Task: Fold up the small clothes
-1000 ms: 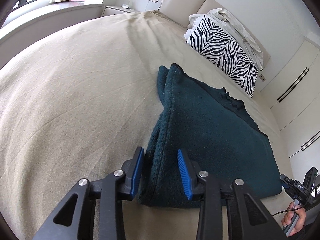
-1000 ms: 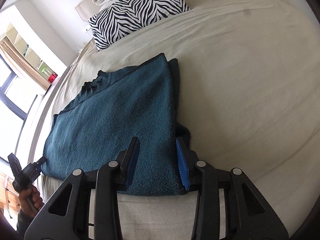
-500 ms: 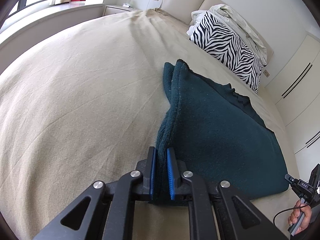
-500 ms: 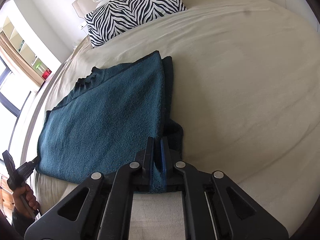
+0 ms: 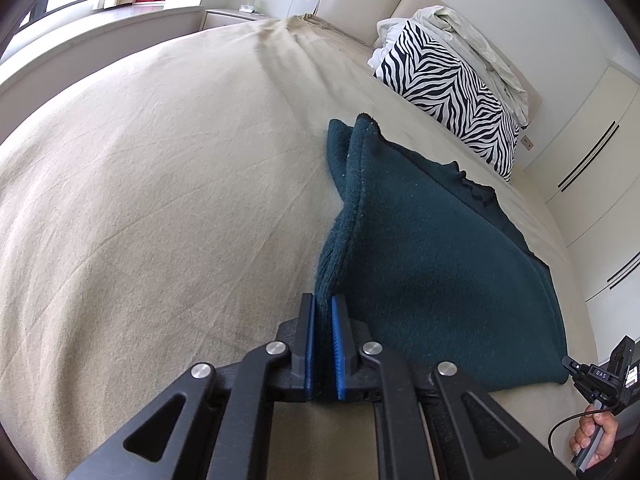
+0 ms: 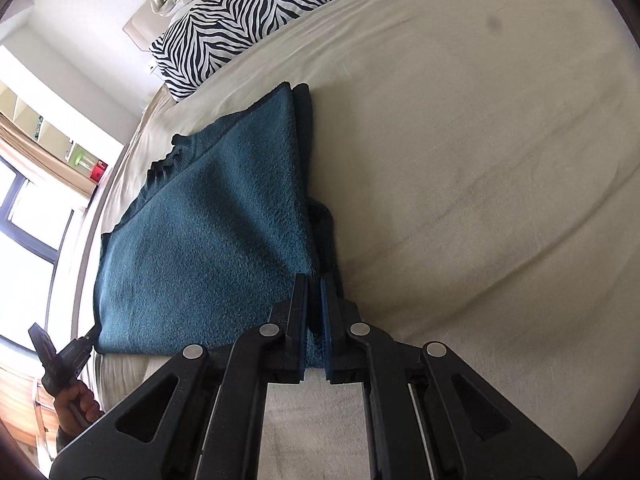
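Observation:
A dark teal knitted garment (image 5: 432, 264) (image 6: 208, 232) lies folded on the beige bed. My left gripper (image 5: 323, 300) is shut on its near left corner, and the fabric rises in a ridge between the blue pads. My right gripper (image 6: 315, 280) is shut on the near right corner of the same garment, with cloth pinched between its pads. In the left wrist view the right gripper (image 5: 604, 376) shows at the garment's far corner, held by a hand (image 5: 592, 436). In the right wrist view the left gripper (image 6: 64, 356) shows at the lower left.
A zebra-print pillow (image 5: 452, 96) (image 6: 236, 20) and crumpled pale bedding (image 5: 476, 36) lie by the headboard. The bed sheet (image 5: 160, 184) spreads wide to the left, and in the right wrist view the sheet (image 6: 480, 160) spreads to the right. Wardrobe doors (image 5: 592, 152) stand on the right, a window ledge (image 5: 100, 20) on the left.
Both grippers went from open around the garment's near corners to shut on them. The right gripper has since rolled and shifted a little, lifting the cloth edge.

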`<state>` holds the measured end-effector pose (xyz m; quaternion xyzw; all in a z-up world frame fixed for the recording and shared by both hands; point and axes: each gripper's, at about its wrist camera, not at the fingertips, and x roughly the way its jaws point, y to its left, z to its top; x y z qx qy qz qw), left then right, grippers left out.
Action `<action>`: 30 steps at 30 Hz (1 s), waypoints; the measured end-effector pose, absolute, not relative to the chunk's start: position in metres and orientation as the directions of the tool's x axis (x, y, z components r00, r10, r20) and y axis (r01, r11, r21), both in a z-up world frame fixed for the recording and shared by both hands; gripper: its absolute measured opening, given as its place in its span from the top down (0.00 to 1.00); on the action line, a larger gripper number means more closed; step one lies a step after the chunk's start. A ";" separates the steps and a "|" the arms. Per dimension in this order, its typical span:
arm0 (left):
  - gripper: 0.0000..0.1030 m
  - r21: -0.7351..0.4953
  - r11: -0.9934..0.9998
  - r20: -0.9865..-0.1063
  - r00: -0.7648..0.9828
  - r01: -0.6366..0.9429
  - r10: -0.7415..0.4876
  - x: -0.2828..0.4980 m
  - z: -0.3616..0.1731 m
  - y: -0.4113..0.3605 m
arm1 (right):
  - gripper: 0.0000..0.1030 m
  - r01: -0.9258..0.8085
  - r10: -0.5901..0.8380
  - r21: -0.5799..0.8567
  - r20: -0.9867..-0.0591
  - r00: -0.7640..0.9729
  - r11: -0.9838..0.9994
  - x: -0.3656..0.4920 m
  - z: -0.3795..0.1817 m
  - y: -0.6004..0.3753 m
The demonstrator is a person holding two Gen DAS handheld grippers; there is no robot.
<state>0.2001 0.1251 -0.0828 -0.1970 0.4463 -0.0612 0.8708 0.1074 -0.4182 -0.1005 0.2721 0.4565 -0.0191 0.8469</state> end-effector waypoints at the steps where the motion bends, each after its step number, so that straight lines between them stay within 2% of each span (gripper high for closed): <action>1: 0.91 -0.400 0.914 -0.753 0.594 -0.070 -0.284 0.199 -0.083 0.125 | 0.95 0.282 0.211 0.439 -0.785 0.582 0.853 0.108 -0.101 -0.418; 18: 0.91 -0.402 0.913 -0.748 0.600 -0.071 -0.283 0.193 -0.082 0.125 | 0.95 0.254 0.230 0.421 -0.805 0.547 0.871 0.113 -0.106 -0.415; 23: 0.85 -0.421 0.903 -0.742 0.604 -0.083 -0.290 0.188 -0.075 0.131 | 0.94 0.274 0.248 0.455 -0.795 0.553 0.847 0.107 -0.099 -0.417; 29: 0.84 -0.355 0.934 -0.704 0.669 -0.040 -0.239 0.185 -0.036 0.117 | 0.93 0.250 0.206 0.419 -0.780 0.590 0.873 0.094 -0.064 -0.410; 30: 0.80 -0.352 0.936 -0.697 0.675 -0.027 -0.243 0.188 -0.031 0.113 | 0.93 0.246 0.198 0.411 -0.779 0.596 0.878 0.097 -0.060 -0.408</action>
